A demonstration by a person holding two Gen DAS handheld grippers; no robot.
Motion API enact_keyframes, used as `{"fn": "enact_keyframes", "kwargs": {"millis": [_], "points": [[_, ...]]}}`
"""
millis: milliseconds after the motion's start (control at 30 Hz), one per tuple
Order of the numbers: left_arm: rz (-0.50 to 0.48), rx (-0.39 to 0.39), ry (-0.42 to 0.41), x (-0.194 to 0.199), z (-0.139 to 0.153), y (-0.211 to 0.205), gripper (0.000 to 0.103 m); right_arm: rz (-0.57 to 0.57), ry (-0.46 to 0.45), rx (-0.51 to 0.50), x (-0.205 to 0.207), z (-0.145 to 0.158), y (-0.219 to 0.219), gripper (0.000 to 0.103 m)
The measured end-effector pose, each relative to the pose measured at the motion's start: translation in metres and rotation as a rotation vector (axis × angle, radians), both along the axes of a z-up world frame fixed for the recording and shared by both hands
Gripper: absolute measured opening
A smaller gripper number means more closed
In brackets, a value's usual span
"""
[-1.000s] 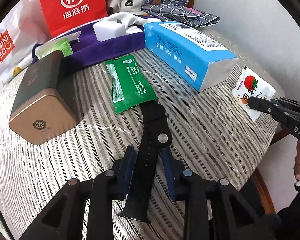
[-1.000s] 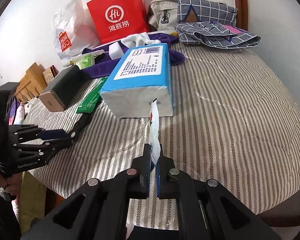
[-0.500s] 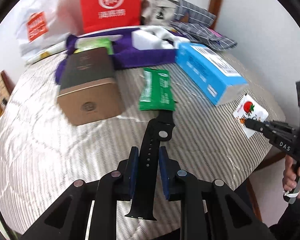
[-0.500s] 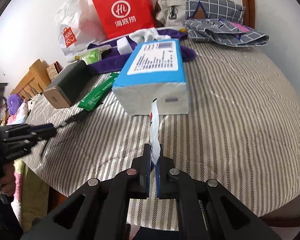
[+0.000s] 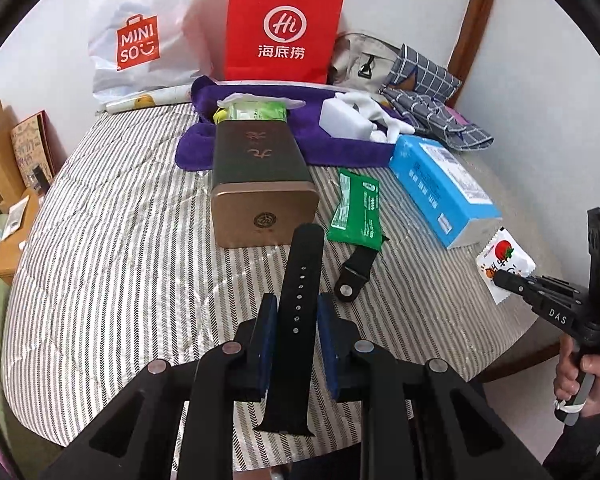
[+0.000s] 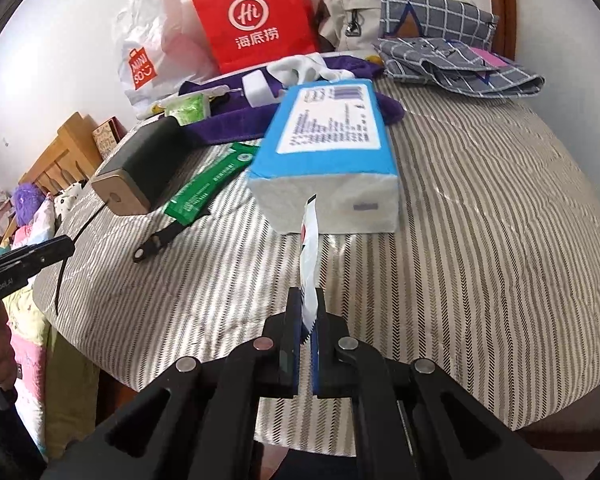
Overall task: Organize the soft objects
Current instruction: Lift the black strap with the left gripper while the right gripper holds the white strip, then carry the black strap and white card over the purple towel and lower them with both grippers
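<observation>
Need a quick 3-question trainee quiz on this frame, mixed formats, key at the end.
1. True or false: the left tool is shut on the green packet.
2. What does the right tool hold?
A. the blue tissue pack
B. a small white sachet with a tomato print
C. the red paper bag
3. Fill in: the second black strap piece lies on the striped cover, one end tucked under the green ____.

Key:
1. False: it grips the black watch strap.
2. B
3. packet
</observation>
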State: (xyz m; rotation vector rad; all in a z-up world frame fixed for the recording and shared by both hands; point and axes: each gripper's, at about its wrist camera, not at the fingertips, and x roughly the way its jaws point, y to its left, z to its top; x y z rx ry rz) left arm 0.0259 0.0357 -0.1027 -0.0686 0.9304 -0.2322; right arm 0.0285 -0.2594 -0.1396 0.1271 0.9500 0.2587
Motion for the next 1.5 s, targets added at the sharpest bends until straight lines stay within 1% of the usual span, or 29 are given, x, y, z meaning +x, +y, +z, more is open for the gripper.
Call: {"fn": "enact_keyframes", "kwargs": {"millis": [133,233,333,533,800,1100,1500], "points": [[0.023,-0.013,-0.018,0.000,0.007,0.005,0.020,0.005,-0.022,0.001,-0.003,0.015,0.003,0.004],[0.045,0.004,-0.025,0.000,0.010,0.007,0.020,0.007,-0.037,0.001,-0.003,0.025,0.005,0.004],[0.050,-0.007,-0.032,0.000,0.016,0.008,0.020,0.016,-0.050,-0.003,-0.003,0.034,0.007,0.004],[0.071,-0.005,-0.075,-0.003,0.035,0.008,0.020,0.045,-0.082,-0.006,0.001,0.053,0.013,0.004],[0.108,-0.012,-0.118,0.002,0.059,0.014,0.020,0.065,-0.110,0.006,0.011,0.072,0.018,0.004],[0.129,-0.012,-0.156,0.018,0.082,0.016,0.020,0.068,-0.132,0.013,0.027,0.089,0.019,0.004],[0.146,-0.030,-0.160,0.050,0.098,0.018,0.020,0.061,-0.161,0.035,0.058,0.110,0.017,0.004]]}}
